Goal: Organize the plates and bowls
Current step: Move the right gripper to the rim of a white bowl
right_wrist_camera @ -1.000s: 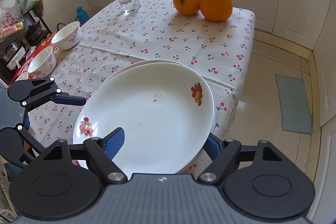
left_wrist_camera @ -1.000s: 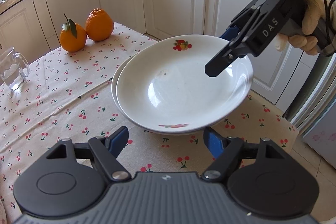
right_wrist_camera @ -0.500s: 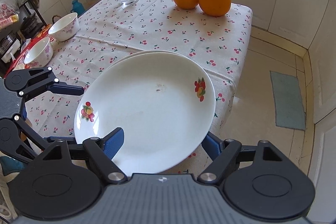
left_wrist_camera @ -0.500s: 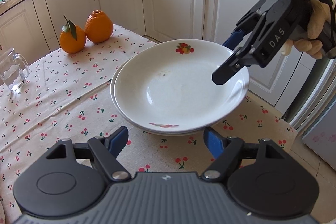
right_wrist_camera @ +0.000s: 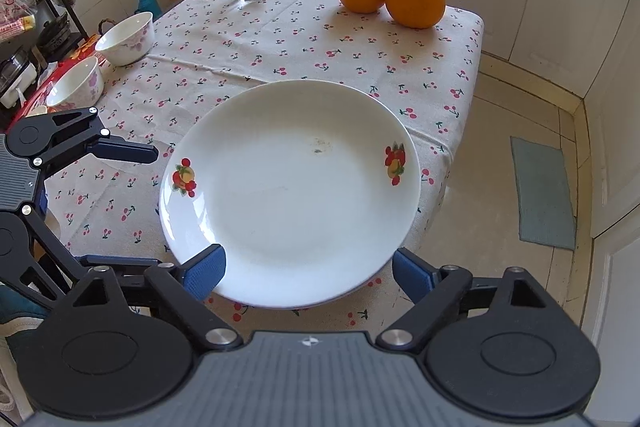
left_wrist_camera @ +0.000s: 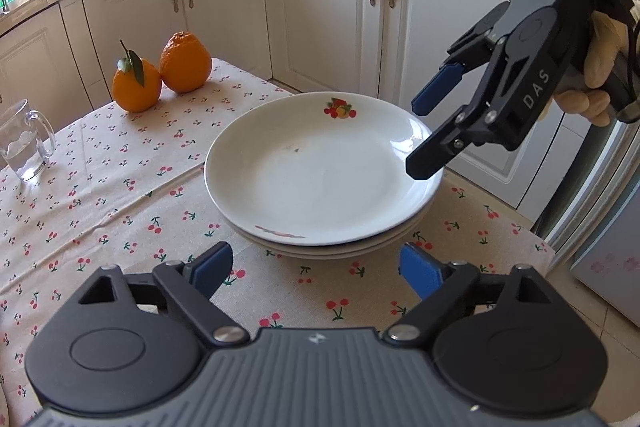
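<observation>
We see the stacked plates (left_wrist_camera: 320, 171) resting near the corner of the cherry-print tabletop (left_wrist_camera: 100, 195); white cabinets (left_wrist_camera: 332, 15) and pale floor tiles (right_wrist_camera: 500, 131) surround it; the left gripper (left_wrist_camera: 316, 267) and right gripper (right_wrist_camera: 308, 267) have just been opening their jaws, now wide, nothing gripped.

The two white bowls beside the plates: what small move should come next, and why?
Probably the left gripper should reach for the nearer white bowl with pink flowers. The white fruit-print plate already lies on its stack, both grippers' jaws have just opened with nothing between them, and the bowls stand apart.
</observation>
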Available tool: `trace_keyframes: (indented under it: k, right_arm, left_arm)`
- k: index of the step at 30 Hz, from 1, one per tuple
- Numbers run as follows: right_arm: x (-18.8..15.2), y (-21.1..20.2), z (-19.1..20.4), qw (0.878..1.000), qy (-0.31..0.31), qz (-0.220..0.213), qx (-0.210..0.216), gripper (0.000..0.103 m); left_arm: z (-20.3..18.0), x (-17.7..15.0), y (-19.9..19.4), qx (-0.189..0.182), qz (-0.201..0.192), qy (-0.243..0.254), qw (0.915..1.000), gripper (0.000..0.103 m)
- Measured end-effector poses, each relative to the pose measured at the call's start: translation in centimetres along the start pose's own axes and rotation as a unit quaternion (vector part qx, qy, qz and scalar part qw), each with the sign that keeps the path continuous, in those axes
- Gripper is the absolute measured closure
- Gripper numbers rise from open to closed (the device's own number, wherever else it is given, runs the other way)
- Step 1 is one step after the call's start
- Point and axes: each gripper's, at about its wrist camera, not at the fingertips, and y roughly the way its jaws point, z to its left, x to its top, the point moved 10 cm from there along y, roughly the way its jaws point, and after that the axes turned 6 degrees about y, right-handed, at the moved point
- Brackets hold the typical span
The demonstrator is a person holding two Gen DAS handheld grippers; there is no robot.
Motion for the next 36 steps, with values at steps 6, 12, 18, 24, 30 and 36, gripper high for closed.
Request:
trace_keyframes:
  k: [6, 12, 18, 24, 30, 36]
  right_arm:
    - [0.2, -1.0, 2.0, 1.000, -0.008, -0.022, -0.013, 0.001]
    - [-0.4, -1.4, 4.9, 0.998, -0.026, -0.035, -0.040, 0.001]
    - [-0.1, -1.9, 7.7, 0.993, -0.028, -0.077, -0.079, 0.000]
    - [0.4, -1.7, 11.1, 0.989, -0.025, -0.106, -0.098, 0.000]
    - [0.7, -1.1, 15.9, 0.988, -0.033, -0.128, -0.082, 0.000]
    - [1.2, -0.1, 21.6, 0.988, -0.068, -0.129, -0.057, 0.000]
  left_arm:
    - [0.2, 0.2, -1.7, 0.000, -0.021, -0.003, 0.9998, 0.007]
    - [1.1, -0.4, -4.2, 0.010, -0.039, -0.008, 0.9992, 0.007]
    - [2.1, -1.4, -7.8, 0.012, -0.064, -0.017, 0.9977, 0.003]
    - [3.4, -3.4, -11.4, 0.039, -0.079, -0.028, 0.9957, 0.002]
    - [5.6, -6.4, -14.8, 0.071, -0.085, -0.049, 0.9926, 0.002]
    - [7.7, -9.8, -17.8, 0.090, -0.079, -0.064, 0.9908, 0.002]
